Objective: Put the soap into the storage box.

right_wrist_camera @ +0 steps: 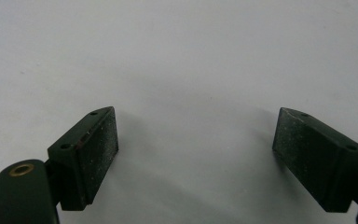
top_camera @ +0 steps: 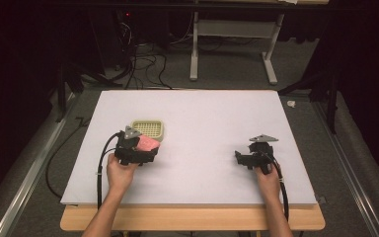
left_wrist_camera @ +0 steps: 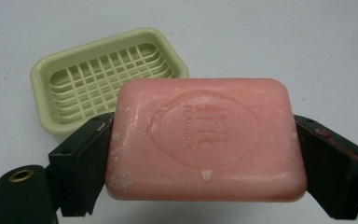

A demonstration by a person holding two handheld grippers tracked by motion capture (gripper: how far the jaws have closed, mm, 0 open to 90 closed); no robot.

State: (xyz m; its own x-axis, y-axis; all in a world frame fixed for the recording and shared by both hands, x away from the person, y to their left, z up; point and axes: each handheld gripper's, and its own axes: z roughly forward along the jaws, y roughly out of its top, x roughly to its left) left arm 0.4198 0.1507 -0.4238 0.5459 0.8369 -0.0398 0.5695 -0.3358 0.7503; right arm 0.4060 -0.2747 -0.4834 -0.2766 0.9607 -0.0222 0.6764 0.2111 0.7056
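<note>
The soap is a waxy pink bar, smooth with a dull sheen, its stamped emblem soft-edged and its face flecked with dried whitish crumbs. The soap dish looks like moulded plastic, pale green and faintly glossy, with a thin grid of ribs inside. Both claws are matt black (plastic, by the look): the left claw presses its pads against the soap, and the right claw shows pads that are rough, grainy and dusted with pale specks. The table top is flat, matt white, with a bare wood edge at the front.
</note>
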